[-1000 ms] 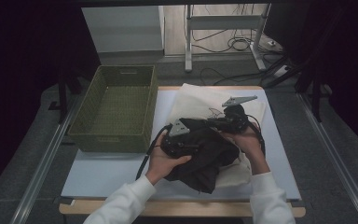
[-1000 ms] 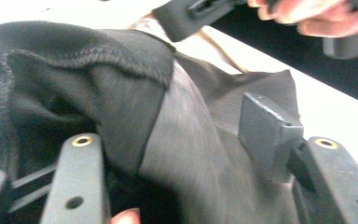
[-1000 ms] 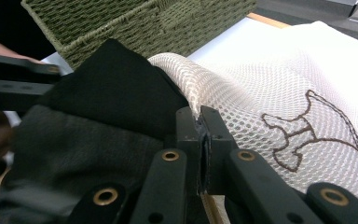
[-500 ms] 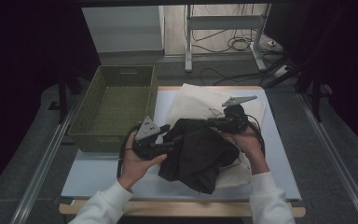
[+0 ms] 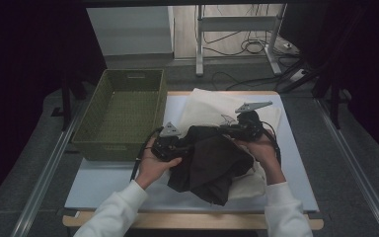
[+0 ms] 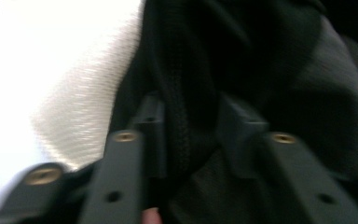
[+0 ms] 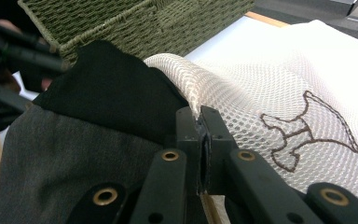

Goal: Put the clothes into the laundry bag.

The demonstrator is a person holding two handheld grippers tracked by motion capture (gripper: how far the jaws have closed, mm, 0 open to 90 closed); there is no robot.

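Mid-step, by the look of it: stuffing dark garment (image 5: 209,163) into mesh bag (image 5: 217,106) on table (image 5: 296,163), basket (image 5: 121,118) beside at left. Garment half over bag mouth, bunched. Right gripper (image 7: 200,122) clamped on bag rim, holding mouth up. Left gripper (image 6: 189,135) jaws narrow, pinching garment fold. Next: push garment deeper under lifted rim, keep rim taut.
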